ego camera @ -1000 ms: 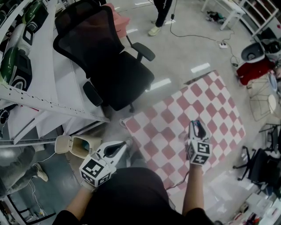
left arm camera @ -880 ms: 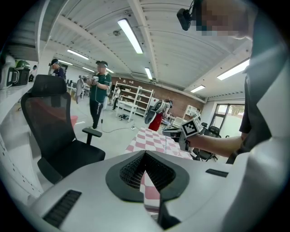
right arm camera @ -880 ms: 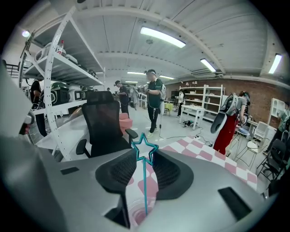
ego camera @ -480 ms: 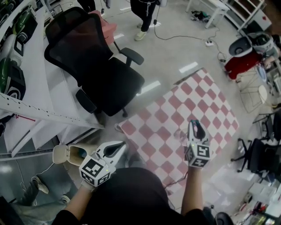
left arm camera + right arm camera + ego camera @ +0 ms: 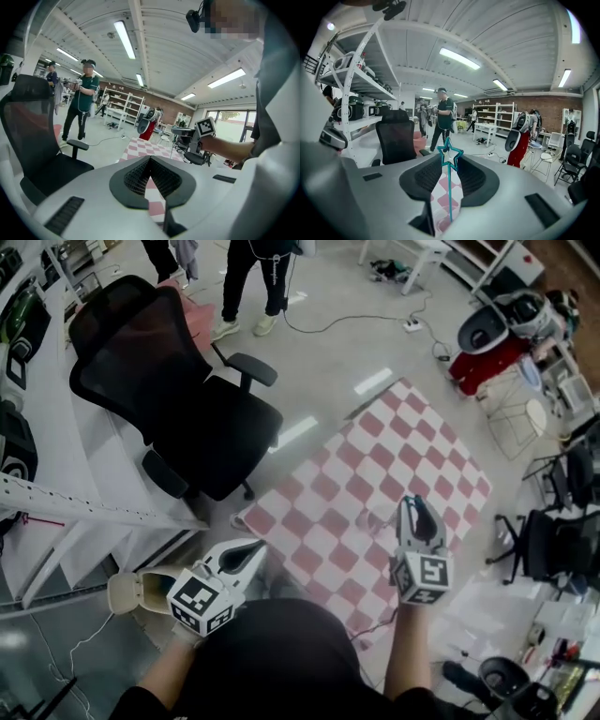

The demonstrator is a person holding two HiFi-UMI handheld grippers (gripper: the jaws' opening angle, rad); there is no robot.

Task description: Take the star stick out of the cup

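A thin teal star stick stands upright between the jaws of my right gripper, its hollow star level with the tips. The stick hangs in mid-air, so the jaws are shut on it. In the head view my right gripper is held out over the red-and-white checked mat; the stick is too thin to make out there. My left gripper points forward at the lower left, its jaws shut with nothing between them. No cup shows in any view.
A black office chair stands ahead on the left beside a white shelf rack. A beige lidded bin sits under the rack. People stand at the far end. A red-and-white machine and another black chair are on the right.
The head view has swung: the chair and mat slid left and the standing people came into view at the top. Both grippers stay in nearly the same places.
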